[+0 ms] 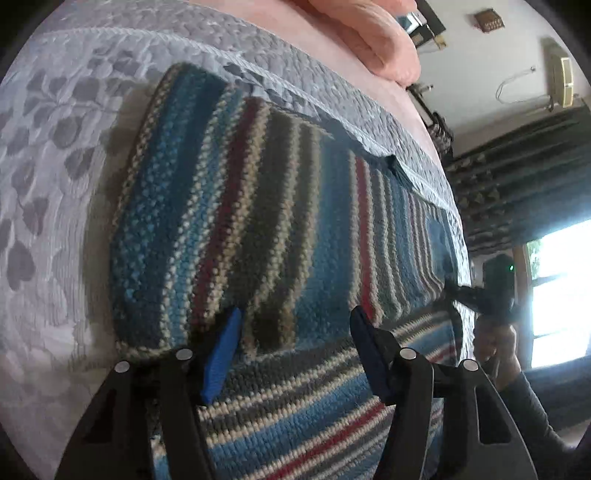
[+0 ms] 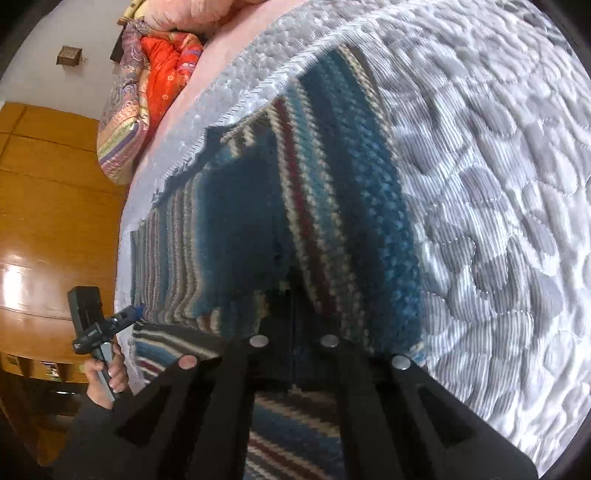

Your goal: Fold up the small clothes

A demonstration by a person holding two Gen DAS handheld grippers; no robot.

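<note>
The sweater is knit in blue, teal, grey, cream and dark red stripes. Under it the quilt is pale grey with darker leaf shapes. Beyond the quilt lies a pink blanket.

The left gripper hangs just above the striped knit sweater, its 2 blue-padded fingers spread wide apart with nothing between them, tips close to the sweater's folded edge. In the right wrist view this gripper shows at the sweater's far corner, held by a bare hand with a dark sleeve behind it. The right gripper sits low over the sweater, its 2 fingers drawn tightly together, tips lost in dark shadow. In the left wrist view it reaches the sweater's far edge, gripped by the other hand.
</note>
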